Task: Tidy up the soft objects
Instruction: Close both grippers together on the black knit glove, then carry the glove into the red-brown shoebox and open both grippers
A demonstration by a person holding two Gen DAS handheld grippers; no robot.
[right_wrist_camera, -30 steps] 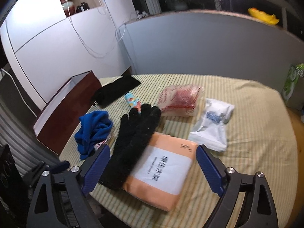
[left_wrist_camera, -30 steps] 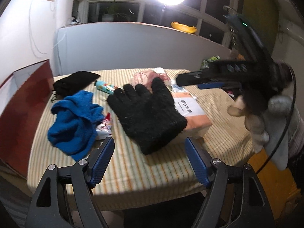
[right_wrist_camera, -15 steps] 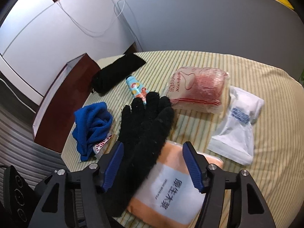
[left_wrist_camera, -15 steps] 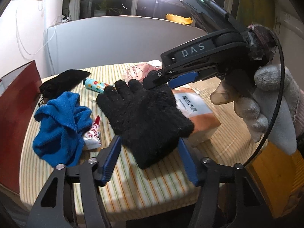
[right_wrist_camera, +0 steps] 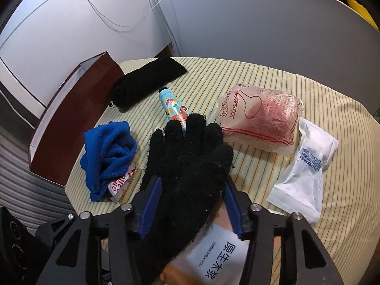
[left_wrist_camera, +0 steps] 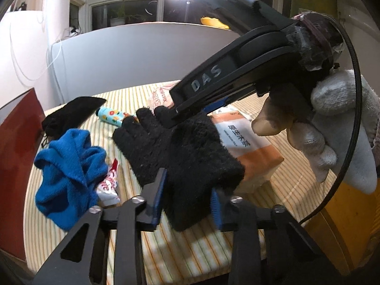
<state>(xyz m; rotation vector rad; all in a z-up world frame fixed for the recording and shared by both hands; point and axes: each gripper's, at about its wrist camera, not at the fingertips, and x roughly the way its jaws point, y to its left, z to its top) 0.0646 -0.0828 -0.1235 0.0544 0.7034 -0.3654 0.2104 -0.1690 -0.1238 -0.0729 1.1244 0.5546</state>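
Striped cloth covers the counter [left_wrist_camera: 296, 190]. Left view: left tongs [left_wrist_camera: 187, 198], just closing, pinch the fuzzy black glove's [left_wrist_camera: 180, 152] cuff at the near edge.

Right view: right tongs [right_wrist_camera: 190, 204], closing too, squeeze its palm; crumpled blue cloth [right_wrist_camera: 106, 152] unsorted. Organizing seems barely begun.

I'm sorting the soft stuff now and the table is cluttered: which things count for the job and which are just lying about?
For the job: black glove, blue cloth, black pouch.

Lying about: tissue pack, hand cream tube, pink bag, white packet, snack wrapper, red box.
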